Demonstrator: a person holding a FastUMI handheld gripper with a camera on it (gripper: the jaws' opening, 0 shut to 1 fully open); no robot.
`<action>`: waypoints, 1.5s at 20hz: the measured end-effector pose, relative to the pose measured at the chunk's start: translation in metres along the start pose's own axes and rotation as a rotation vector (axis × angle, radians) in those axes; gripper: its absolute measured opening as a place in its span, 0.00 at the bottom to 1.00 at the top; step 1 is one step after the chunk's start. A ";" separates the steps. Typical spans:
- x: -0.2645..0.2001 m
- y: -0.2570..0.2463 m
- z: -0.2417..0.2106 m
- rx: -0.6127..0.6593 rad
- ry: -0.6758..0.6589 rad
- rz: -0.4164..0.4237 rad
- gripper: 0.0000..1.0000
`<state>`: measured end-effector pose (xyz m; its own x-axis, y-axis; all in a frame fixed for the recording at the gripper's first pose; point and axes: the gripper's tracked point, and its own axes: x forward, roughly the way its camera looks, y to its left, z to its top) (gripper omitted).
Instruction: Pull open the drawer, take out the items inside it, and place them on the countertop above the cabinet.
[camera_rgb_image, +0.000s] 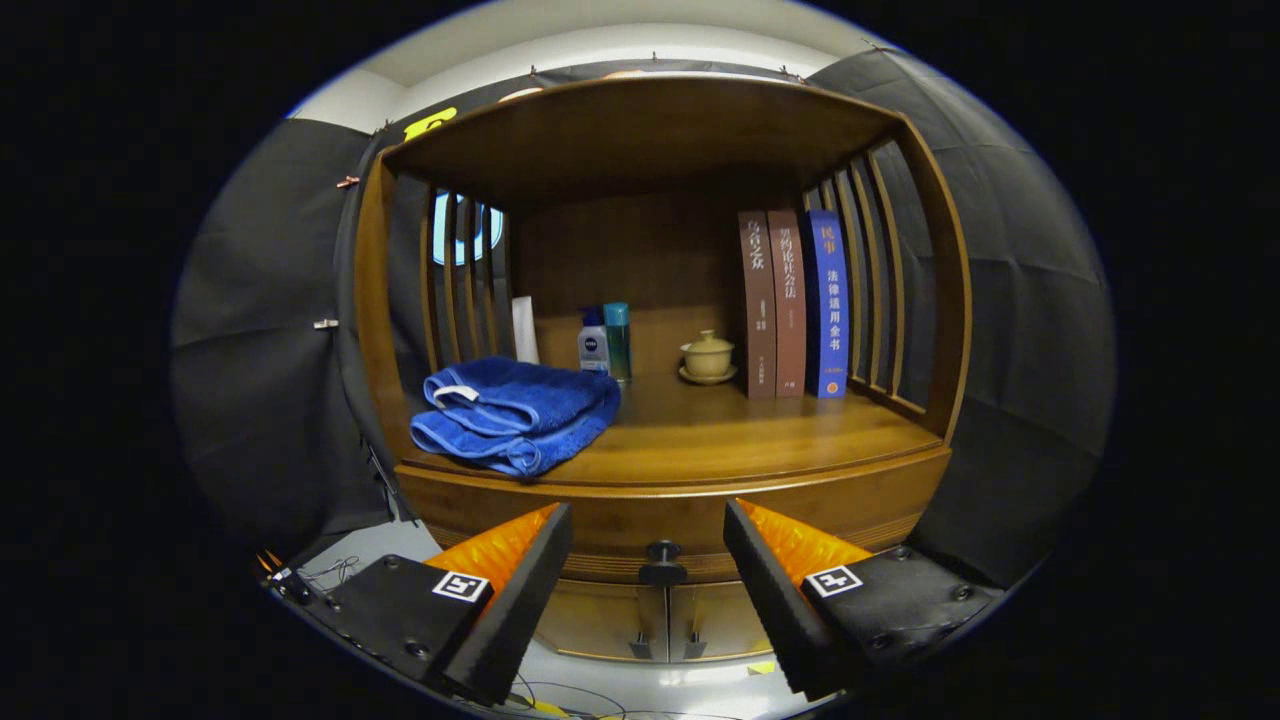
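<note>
Drawer (660, 530) sits shut in the front of the wooden cabinet (930, 300), just under the countertop (760, 440), with its dark round knob (661, 551) showing in the gap between the gripper's fingers and a little beyond them. What lies inside the drawer is hidden by its closed front.

The cabinet is the biggest thing before me: an open shelf bay with slatted sides, and two lower doors (640, 620) partly cut off below. On the countertop, a folded blue towel (515, 412) lies at the left front, its corner reaching the front edge. Three upright books (792, 303) stand at the back right against the slats. Between them, near the back wall, are a white tube (525, 330), two small bottles (606, 342) side by side, and a lidded cup on a saucer (708, 357).

The gripper (648, 555) is spread wide, holding nothing and touching nothing; both fingers hang in front of the drawer face, apart from the knob.

The middle and right front of the countertop are bare wood. Loose cables (330, 575) lie on the pale floor at the lower left.
</note>
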<state>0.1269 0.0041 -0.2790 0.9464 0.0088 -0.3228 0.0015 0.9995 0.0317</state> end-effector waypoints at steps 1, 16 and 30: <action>0.007 -0.002 -0.006 -0.004 0.007 -0.010 0.99; 0.069 -0.016 -0.087 -0.002 0.216 -0.065 0.67; 0.054 -0.014 -0.092 -0.024 0.234 -0.069 0.37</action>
<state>0.1485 -0.0068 -0.3839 0.8435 -0.0552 -0.5343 0.0532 0.9984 -0.0192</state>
